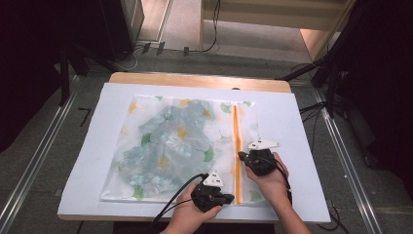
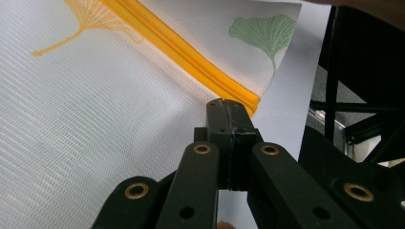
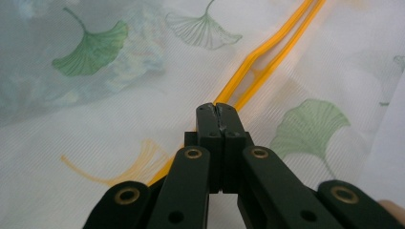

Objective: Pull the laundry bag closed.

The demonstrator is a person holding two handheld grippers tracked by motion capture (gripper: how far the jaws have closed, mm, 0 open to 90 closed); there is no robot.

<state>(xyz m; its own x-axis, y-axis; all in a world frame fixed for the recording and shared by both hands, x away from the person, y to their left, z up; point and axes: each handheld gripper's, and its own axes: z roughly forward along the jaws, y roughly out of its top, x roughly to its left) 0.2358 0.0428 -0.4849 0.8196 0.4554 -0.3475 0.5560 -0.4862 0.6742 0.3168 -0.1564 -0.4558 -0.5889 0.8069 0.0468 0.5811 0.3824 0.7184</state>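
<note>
A white mesh laundry bag (image 1: 165,146) printed with ginkgo leaves lies flat on the table, with a blue-green patterned garment (image 1: 170,141) inside. Its orange zipper (image 1: 236,146) runs along the right side. In the high view my left gripper (image 1: 229,197) sits at the zipper's near end. The left gripper view has my left gripper (image 2: 229,104) shut on that zipper end (image 2: 239,98). My right gripper (image 1: 241,156) is shut on the zipper partway up. In the right gripper view the zipper (image 3: 267,47) lies split open beyond my right gripper (image 3: 216,107); the slider is hidden by the jaws.
A white sheet (image 1: 107,146) covers the wooden table (image 1: 195,79). The bag's right edge lies close to the sheet's bare right margin (image 1: 297,161). Black stand legs and cables (image 1: 316,73) stand on the floor beyond the table. Metal floor rails (image 1: 29,170) run along both sides.
</note>
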